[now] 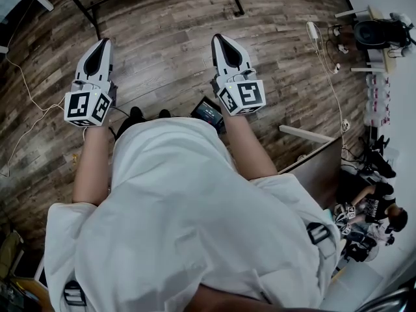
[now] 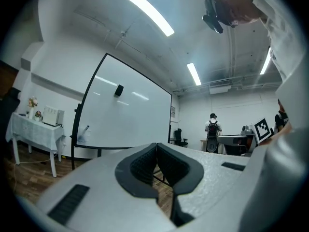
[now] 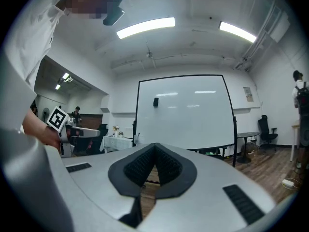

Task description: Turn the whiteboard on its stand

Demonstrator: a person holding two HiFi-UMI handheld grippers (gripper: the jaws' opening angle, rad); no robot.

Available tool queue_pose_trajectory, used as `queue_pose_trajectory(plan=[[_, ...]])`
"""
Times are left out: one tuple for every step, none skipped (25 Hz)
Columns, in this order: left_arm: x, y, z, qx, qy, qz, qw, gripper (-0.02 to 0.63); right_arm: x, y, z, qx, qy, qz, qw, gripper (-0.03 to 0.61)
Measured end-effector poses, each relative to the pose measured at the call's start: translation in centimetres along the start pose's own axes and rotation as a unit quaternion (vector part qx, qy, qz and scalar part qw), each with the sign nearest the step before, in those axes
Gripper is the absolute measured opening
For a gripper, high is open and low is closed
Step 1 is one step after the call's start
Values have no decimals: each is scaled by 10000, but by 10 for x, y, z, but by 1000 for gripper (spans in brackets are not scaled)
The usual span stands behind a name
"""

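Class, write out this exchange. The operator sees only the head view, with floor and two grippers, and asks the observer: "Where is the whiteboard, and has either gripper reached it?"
Observer: The whiteboard stands upright straight ahead of the right gripper, well apart from it.
Operator: And the other side?
Observer: The left gripper sees the whiteboard at an angle, off to its left, and does not touch it.
Operator: Is anything on the whiteboard?
Observer: One small dark item sits near its upper left.
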State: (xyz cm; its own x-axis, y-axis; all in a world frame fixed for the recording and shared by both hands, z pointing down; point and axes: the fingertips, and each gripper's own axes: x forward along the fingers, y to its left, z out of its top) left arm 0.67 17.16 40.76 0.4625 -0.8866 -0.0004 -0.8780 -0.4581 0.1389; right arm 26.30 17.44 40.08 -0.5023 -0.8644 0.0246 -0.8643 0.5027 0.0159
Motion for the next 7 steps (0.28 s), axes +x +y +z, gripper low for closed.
queue_pose_trajectory(plan=[[-1, -1, 2, 16, -14, 10, 10000, 8, -1, 1, 2, -10, -32, 10, 10000, -3], [-3, -2, 4, 33, -26, 20, 10000, 8, -2, 3, 3, -24, -61, 19, 10000, -3], [-4, -3, 5, 48, -39, 31, 10000, 8, -3, 4, 5, -38, -84, 27, 10000, -3], [-6, -4, 6, 57, -52, 41, 10000, 8, -4, 6, 6, -48, -101, 34, 9999, -3], [-8, -5, 7, 60, -65, 50, 9999, 8, -5, 8, 6, -53, -112, 38, 9999, -3], [-10, -6, 7, 59, -78, 58, 9999, 8, -6, 9, 7, -55, -120, 42, 9999, -3], [-12, -7, 8, 58, -90, 66, 9999, 8, -7, 10, 7, -57, -126, 45, 9999, -3]])
